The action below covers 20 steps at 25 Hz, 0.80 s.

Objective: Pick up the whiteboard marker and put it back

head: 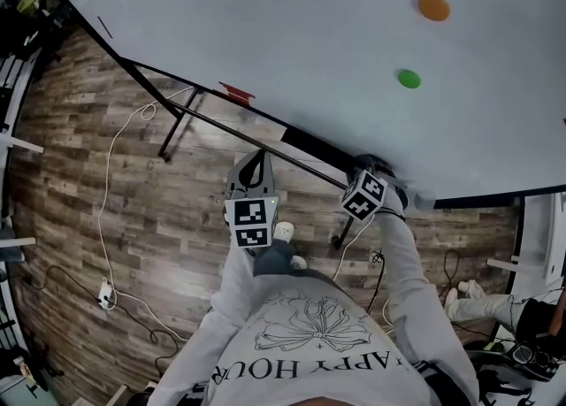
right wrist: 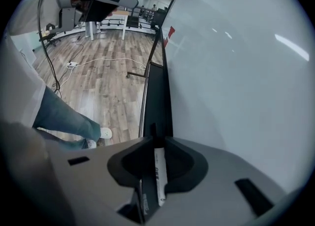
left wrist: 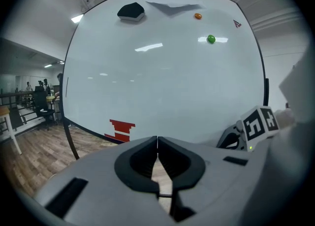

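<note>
The whiteboard marker point(right wrist: 158, 172), white with a black cap, lies lengthwise between the jaws of my right gripper point(right wrist: 156, 140), which is shut on it. Its cap points along the black tray point(right wrist: 156, 97) at the whiteboard's point(right wrist: 236, 67) lower edge, just above it. In the head view the right gripper point(head: 375, 166) is at the tray point(head: 265, 136), and the marker is hidden there. My left gripper point(head: 251, 172) hangs in front of the board over the floor. Its jaws point(left wrist: 157, 145) are shut with nothing between them.
On the whiteboard point(head: 292, 33) sit an orange magnet point(head: 433, 6), a green magnet point(head: 409, 79), a black eraser point(left wrist: 131, 11) and a red mark point(left wrist: 120, 130). Cables point(head: 110, 218) trail over the wooden floor. The board's stand leg point(head: 177, 126) and the person's shoes point(head: 285, 234) are below.
</note>
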### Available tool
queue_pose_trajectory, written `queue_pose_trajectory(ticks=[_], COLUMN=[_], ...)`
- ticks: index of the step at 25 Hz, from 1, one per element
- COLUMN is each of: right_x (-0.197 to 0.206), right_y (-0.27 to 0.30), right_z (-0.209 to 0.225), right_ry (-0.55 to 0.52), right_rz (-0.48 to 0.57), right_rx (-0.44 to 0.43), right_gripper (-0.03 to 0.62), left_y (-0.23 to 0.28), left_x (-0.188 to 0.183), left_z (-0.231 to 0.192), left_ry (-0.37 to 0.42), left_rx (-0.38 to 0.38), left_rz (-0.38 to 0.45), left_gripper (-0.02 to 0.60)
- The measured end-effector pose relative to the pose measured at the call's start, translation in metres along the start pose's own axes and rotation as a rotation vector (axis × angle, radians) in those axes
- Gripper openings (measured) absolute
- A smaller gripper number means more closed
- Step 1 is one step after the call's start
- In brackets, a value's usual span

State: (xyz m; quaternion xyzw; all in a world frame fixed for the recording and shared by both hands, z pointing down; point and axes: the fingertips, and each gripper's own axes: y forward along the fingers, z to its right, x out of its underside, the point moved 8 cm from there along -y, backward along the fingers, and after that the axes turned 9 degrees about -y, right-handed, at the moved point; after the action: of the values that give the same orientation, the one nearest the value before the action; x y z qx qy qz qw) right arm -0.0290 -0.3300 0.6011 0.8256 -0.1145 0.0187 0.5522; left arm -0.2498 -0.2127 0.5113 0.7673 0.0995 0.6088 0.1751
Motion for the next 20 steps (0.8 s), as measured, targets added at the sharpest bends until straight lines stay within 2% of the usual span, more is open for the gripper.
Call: queue_pose_trajectory(ticks=[13,20], right_x=[-0.005,-0.001], right_y=[0.004,0.002], right_z=[0.001,-0.002], right_ry=[-0.04,0.007], right_rz=[-0.081,-0.049], right_rx=[0.05,0.113], right_gripper=[0.064,0.061], left_y=[-0.006,-0.014], left_x=[0.005,0.001], left_z=[-0.002,-0.004], left_ry=[-0.01,-0.001], left_rx=[-0.006,-0.02], left_rz=[-0.008,0.001], left_gripper=[0.006,0.006])
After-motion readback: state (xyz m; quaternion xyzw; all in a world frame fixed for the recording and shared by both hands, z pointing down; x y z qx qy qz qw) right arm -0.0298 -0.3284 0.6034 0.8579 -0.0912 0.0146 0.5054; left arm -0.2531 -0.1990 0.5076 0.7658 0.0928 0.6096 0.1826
